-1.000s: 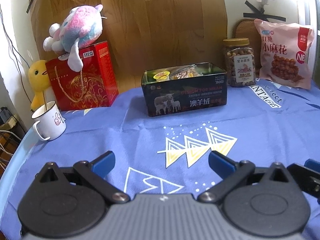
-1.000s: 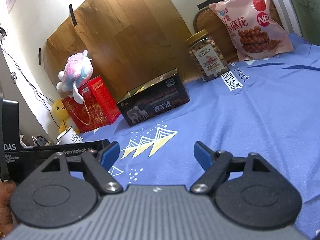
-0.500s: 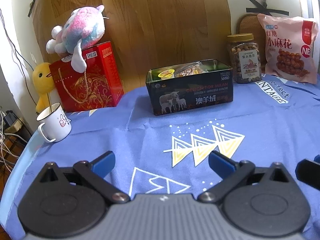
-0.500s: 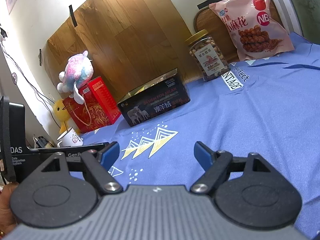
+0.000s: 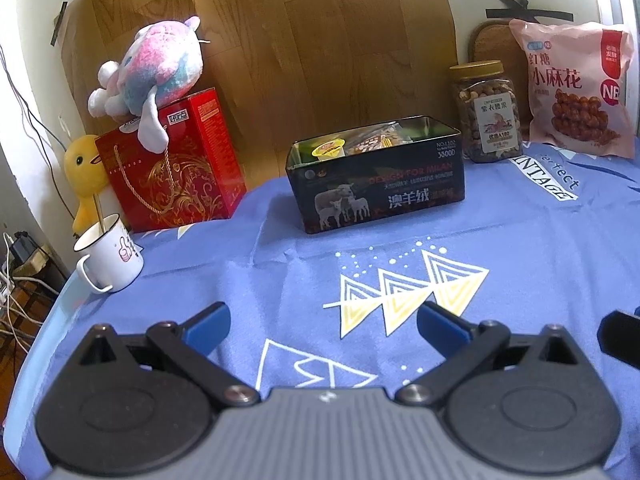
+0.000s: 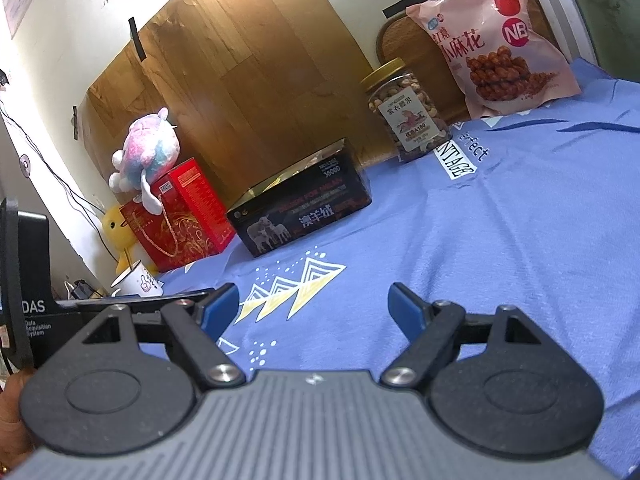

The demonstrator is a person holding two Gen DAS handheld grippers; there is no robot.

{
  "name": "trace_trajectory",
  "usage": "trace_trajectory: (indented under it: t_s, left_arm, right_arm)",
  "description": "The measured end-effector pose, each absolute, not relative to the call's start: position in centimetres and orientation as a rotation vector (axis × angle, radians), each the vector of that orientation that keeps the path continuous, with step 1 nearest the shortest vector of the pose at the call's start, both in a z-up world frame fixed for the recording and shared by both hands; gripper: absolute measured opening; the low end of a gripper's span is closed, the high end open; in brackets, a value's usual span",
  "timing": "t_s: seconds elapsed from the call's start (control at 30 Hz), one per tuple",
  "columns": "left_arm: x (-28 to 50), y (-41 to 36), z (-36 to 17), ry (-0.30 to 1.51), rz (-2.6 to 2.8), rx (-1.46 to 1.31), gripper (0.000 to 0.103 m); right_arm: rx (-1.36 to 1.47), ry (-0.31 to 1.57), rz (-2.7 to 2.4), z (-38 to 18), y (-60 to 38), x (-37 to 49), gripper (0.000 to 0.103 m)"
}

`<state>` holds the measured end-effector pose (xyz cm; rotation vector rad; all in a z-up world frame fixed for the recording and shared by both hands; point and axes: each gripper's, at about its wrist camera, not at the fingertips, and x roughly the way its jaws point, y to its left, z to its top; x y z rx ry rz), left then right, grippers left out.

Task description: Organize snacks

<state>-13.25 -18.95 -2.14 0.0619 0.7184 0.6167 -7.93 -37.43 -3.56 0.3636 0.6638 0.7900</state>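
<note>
With both tongs, left and right, wide open and empty, reach the jar squarely, gripping mid-body, upright.

The left gripper has a ribbed grey housing, matte black linkage arms with round discs and triangular cut-outs, silver pivot screws and blue fingers. The right gripper is built alike. A black unit marked "DAS" carries white lettering.
</note>
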Motion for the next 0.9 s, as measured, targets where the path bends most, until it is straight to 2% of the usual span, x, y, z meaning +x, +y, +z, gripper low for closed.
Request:
trace_trajectory:
  t_s: [0.9]
  left_arm:
    - [-13.22,-19.46,-1.82,0.655,0.685,0.171,0.103]
  right_arm:
    - [0.365,0.666,0.798,-3.67,-37.44,-7.56,0.084]
